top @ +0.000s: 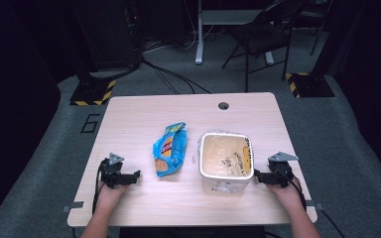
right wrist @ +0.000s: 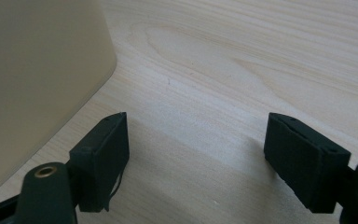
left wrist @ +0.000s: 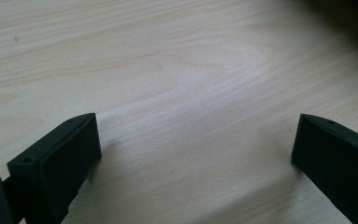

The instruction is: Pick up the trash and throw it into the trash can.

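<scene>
On the light wooden table, a blue chip bag lies flat near the middle, with a cream rectangular plastic tub just beside it to the right, standing open side up. The left gripper rests on the table near the bag's left side, its jaws spread wide over bare wood. The right gripper sits just beside the tub's right wall, its jaws likewise spread wide with nothing between them.
</scene>
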The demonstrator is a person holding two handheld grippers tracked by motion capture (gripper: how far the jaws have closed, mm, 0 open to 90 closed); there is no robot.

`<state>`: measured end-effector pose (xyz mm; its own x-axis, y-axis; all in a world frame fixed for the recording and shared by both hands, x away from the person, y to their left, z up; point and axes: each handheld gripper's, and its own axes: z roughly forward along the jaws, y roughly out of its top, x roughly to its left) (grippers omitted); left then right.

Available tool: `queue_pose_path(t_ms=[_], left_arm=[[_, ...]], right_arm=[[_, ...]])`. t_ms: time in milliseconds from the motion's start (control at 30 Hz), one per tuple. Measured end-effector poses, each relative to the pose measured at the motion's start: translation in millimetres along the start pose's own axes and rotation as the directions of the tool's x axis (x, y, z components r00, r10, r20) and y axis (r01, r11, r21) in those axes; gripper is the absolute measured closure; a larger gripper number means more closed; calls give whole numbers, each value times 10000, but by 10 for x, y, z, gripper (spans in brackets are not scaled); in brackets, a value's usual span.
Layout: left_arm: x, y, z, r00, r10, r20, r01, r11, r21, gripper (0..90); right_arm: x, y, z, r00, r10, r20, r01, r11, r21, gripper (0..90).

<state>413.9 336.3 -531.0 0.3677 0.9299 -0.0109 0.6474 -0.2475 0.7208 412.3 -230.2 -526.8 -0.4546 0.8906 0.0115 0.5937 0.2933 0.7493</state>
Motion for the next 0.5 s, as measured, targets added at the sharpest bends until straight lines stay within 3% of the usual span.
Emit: queue_pose_path(t_ms=[500], left_arm=[[0, -6, -8, 9999, 70, 80, -70, 10000, -8, 13]], right_arm=[[0, 1, 1, 10000, -7, 24, 7, 10000, 4, 214]])
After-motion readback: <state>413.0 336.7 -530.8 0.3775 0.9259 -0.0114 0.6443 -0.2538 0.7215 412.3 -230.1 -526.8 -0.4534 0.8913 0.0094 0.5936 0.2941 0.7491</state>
